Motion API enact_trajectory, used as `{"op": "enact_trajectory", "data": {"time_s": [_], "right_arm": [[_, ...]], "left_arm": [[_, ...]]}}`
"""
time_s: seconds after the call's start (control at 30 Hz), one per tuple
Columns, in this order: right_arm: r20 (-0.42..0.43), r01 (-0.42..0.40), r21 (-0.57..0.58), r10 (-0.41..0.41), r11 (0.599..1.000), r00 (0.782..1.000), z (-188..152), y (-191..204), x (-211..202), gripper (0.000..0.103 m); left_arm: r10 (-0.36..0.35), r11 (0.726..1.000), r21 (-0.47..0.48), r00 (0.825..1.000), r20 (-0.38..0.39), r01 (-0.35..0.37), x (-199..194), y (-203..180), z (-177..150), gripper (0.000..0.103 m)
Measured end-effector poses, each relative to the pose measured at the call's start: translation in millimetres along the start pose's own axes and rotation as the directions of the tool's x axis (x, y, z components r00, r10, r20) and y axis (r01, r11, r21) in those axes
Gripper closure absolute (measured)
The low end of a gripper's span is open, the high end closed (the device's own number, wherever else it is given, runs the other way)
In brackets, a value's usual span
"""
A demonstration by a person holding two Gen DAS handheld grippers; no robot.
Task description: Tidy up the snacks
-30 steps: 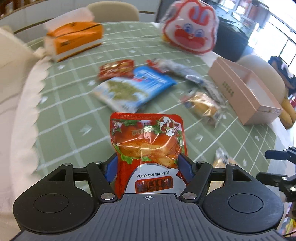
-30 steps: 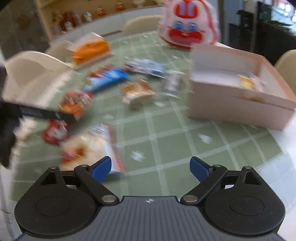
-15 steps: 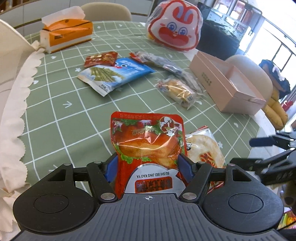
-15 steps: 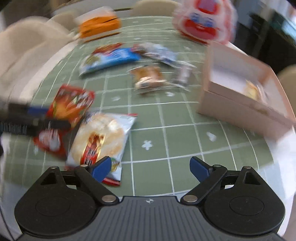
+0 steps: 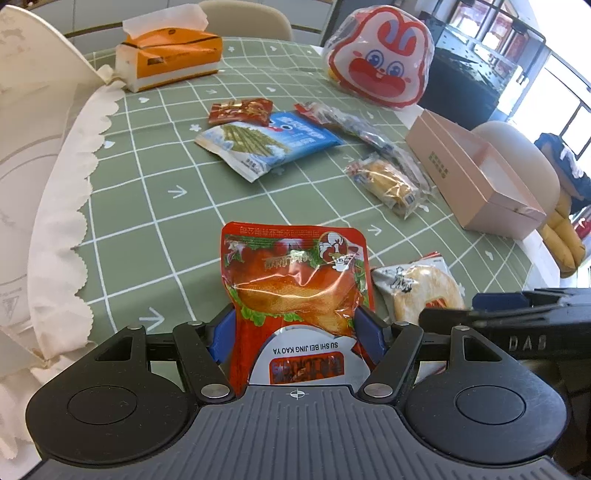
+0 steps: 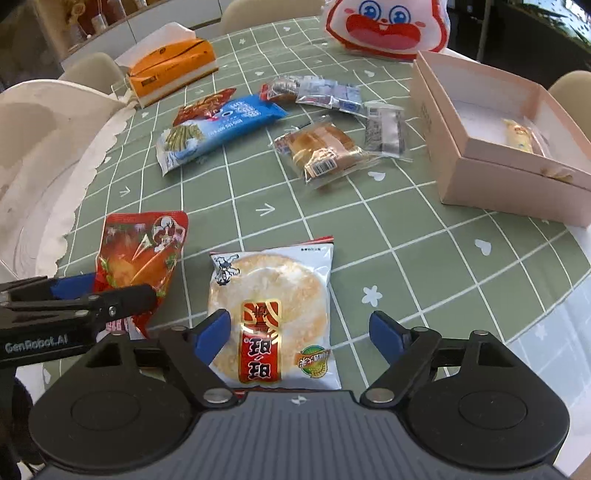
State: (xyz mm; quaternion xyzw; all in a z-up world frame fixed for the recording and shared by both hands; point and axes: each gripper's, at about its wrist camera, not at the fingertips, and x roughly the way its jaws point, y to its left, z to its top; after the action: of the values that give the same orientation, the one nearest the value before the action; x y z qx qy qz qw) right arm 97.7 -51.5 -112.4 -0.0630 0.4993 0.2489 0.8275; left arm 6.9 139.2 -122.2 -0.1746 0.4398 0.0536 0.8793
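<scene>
My left gripper (image 5: 295,332) is shut on a red roast-duck pouch (image 5: 295,273), held by its lower end just above the green checked tablecloth (image 5: 147,206). The right wrist view shows the same pouch (image 6: 140,251) at the left, with a left gripper finger across it. My right gripper (image 6: 299,334) straddles a rice cracker packet (image 6: 269,295) lying flat. Its jaws are closing; the left pad is near the packet's edge and the right pad stands clear of it. An open pink box (image 6: 498,184) at the right holds one small wrapped snack (image 6: 521,136).
Further back lie a blue snack pack (image 6: 221,125), a wrapped bread (image 6: 321,147), silver sachets (image 6: 384,129) and a small red packet (image 6: 203,107). An orange tissue box (image 6: 173,70) and a rabbit-faced bag (image 6: 384,26) stand at the far side. The table edge runs near right.
My right gripper has swung left and come over the rice cracker packet, and its jaws have narrowed. My left gripper keeps its hold on the red pouch and has shifted slightly.
</scene>
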Motion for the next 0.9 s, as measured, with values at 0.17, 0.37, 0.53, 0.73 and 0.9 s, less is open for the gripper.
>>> {"op": "enact_trajectory", "data": {"time_s": [0.17,0.37,0.53,0.73,0.9], "right_arm": [[0.029,0.076,0.075,-0.079,0.994,0.996,3,-28,-5,0.02],[0.039,0.119,0.155,-0.126,0.981,0.991,0,-57,-10,0.02],[0.055,0.153,0.183,-0.166,0.971,0.985,-6,-69,-15,0.02],[0.091,0.05,0.126,-0.062,0.991,0.994,-15,-62,-29,0.02],[0.071,0.008,0.118,-0.017,0.993,0.997,-13,-43,-19,0.02]], "left_arm": [[-0.008,1.0,0.005,1.0,-0.003,0.008,1,-1,0,0.03],[-0.028,0.999,0.025,1.0,-0.01,0.029,4,-10,0,0.03],[-0.052,0.997,0.05,0.998,-0.02,0.053,7,-22,-1,0.03],[-0.061,0.995,0.074,0.998,-0.033,0.063,11,-33,-1,0.03],[-0.066,0.996,0.059,0.997,-0.03,0.067,10,-30,-2,0.03]]}}
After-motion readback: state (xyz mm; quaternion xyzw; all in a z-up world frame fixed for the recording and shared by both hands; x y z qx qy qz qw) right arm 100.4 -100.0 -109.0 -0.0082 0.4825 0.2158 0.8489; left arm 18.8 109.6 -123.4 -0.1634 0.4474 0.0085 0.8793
